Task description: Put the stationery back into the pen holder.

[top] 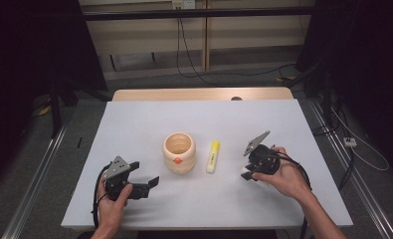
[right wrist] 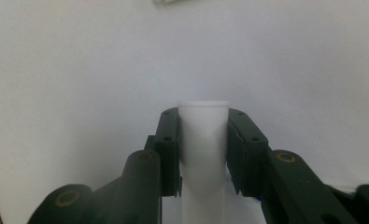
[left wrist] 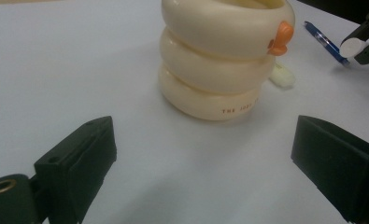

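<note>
A cream ringed cup with a small orange beak stands mid-table, and in the left gripper view the cup rises just ahead of the jaws. A yellow highlighter lies to its right, its pale end peeking out behind the cup. My left gripper rests left of the cup, open with nothing between its jaws. My right gripper sits right of the highlighter, shut on a white cylinder. A blue pen lies beside that cylinder's round end; whether they are joined I cannot tell.
The white table top has a wooden strip along its far edge. Cables run over the floor behind it, with dark stands at both sides. Metal rails flank the table.
</note>
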`<control>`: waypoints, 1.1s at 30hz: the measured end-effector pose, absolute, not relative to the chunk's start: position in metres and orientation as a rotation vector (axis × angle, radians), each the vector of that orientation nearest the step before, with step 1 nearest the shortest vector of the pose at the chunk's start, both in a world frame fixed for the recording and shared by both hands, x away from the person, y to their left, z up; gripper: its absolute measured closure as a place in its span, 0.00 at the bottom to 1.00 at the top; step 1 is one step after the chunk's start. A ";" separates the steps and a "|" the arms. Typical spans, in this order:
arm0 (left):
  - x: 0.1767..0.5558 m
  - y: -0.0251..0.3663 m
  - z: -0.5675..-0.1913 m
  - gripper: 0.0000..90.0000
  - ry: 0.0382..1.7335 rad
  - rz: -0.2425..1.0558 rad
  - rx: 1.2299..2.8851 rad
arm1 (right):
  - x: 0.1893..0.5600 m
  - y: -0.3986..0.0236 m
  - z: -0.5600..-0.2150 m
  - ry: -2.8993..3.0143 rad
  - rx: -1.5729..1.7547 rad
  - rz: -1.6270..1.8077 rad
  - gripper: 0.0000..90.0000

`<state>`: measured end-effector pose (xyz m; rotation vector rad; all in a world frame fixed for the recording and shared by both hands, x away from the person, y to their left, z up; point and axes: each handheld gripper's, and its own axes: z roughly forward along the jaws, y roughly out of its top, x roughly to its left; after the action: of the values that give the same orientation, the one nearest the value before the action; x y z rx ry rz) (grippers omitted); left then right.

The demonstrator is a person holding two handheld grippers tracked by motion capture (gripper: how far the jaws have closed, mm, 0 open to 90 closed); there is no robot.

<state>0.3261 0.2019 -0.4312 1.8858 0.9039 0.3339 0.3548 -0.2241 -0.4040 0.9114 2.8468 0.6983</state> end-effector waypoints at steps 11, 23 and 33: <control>0.326 0.202 -0.431 0.07 0.905 0.334 1.885 | 0.354 -0.236 -0.390 2.711 0.974 0.900 0.76; 0.326 0.202 -0.431 0.07 0.905 0.334 1.886 | 0.351 -0.235 -0.381 2.599 0.957 1.118 0.76; 0.326 0.204 -0.431 0.07 0.915 0.344 1.881 | 0.350 -0.218 -0.376 2.535 0.916 1.249 0.76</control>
<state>0.3260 0.2042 -0.4310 1.8806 0.9152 0.3440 0.3501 -0.2184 -0.3764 0.9159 2.5351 1.2489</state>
